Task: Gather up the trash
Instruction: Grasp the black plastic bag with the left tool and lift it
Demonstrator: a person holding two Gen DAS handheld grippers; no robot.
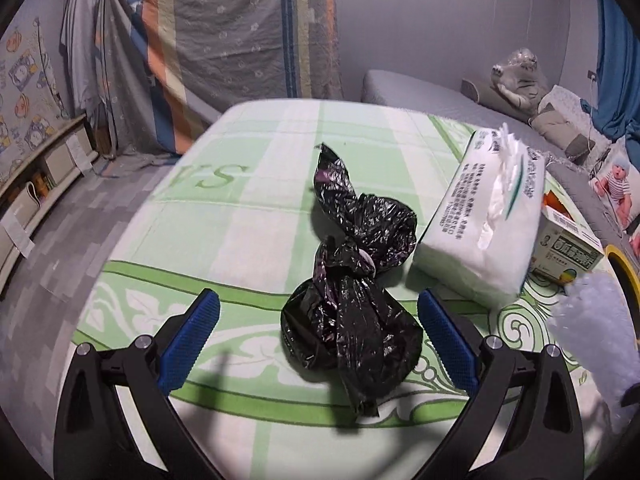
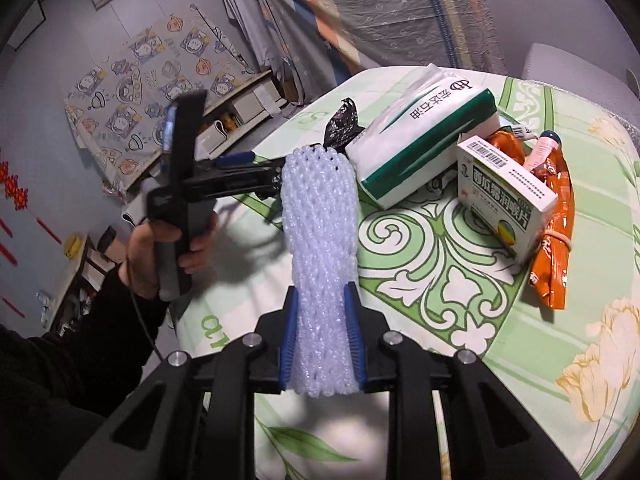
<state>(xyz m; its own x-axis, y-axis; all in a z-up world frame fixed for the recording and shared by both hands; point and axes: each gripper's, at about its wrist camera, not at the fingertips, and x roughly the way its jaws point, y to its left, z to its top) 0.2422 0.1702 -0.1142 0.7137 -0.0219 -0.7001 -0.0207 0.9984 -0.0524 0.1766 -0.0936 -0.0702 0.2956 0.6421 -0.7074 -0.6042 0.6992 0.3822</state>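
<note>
The right gripper [image 2: 322, 344] pinches a white foam net [image 2: 320, 232] between its blue pads, the net sticking out above the table [image 2: 460, 280]. The left gripper [image 1: 319, 320] is spread wide around a knotted black bag [image 1: 352, 304] lying on the green cloth, not touching it. A tissue pack [image 1: 480, 216] sits just beside the bag, a medicine box [image 1: 568, 248] behind.

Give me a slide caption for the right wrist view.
Right gripper clamps a white foam net sleeve above the green-patterned table, tissue pack beyond.
</note>
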